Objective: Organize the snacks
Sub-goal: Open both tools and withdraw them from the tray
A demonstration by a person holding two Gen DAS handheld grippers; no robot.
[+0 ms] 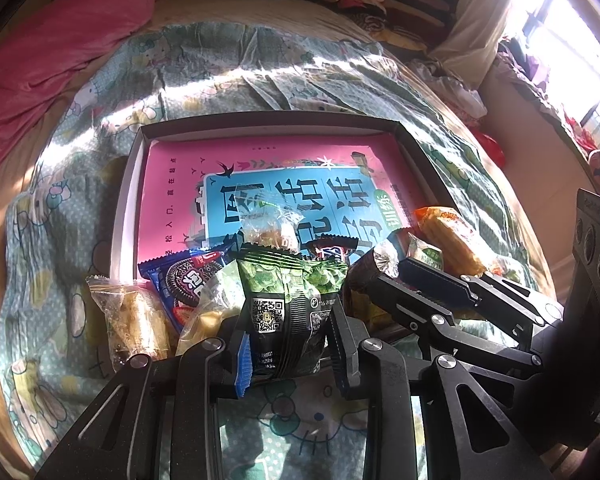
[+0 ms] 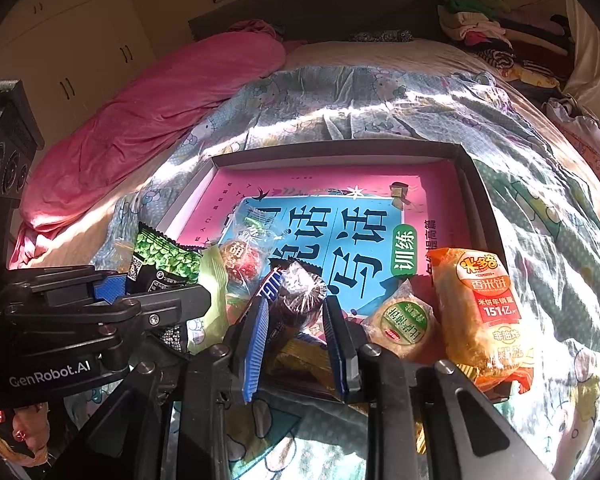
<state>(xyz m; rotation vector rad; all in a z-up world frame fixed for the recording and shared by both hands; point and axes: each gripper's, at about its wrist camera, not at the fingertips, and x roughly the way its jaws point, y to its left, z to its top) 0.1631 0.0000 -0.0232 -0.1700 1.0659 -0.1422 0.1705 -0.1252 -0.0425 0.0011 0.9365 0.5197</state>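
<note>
My left gripper [image 1: 290, 356] is shut on a black-and-green pea snack bag [image 1: 290, 300], held upright at the near edge of a shallow box [image 1: 260, 122]; the bag shows in the right wrist view [image 2: 160, 260] too. My right gripper [image 2: 296, 344] is shut on a brown chocolate cake in clear wrap [image 2: 300, 292], also seen from the left [image 1: 374, 266]. A pink-and-blue book [image 2: 340, 232] lies in the box. Several snacks pile at the box's near edge: an Oreo pack [image 1: 184, 280], an orange rice-cracker pack [image 2: 480, 312], a round green-label pastry [image 2: 404, 320].
The box sits on a Hello Kitty bedspread [image 2: 340, 100]. A pink quilt [image 2: 148, 120] lies at the far left. A clear bag of crumbly snack [image 1: 128, 320] lies left of the box. Clothes [image 2: 480, 24] pile at the headboard.
</note>
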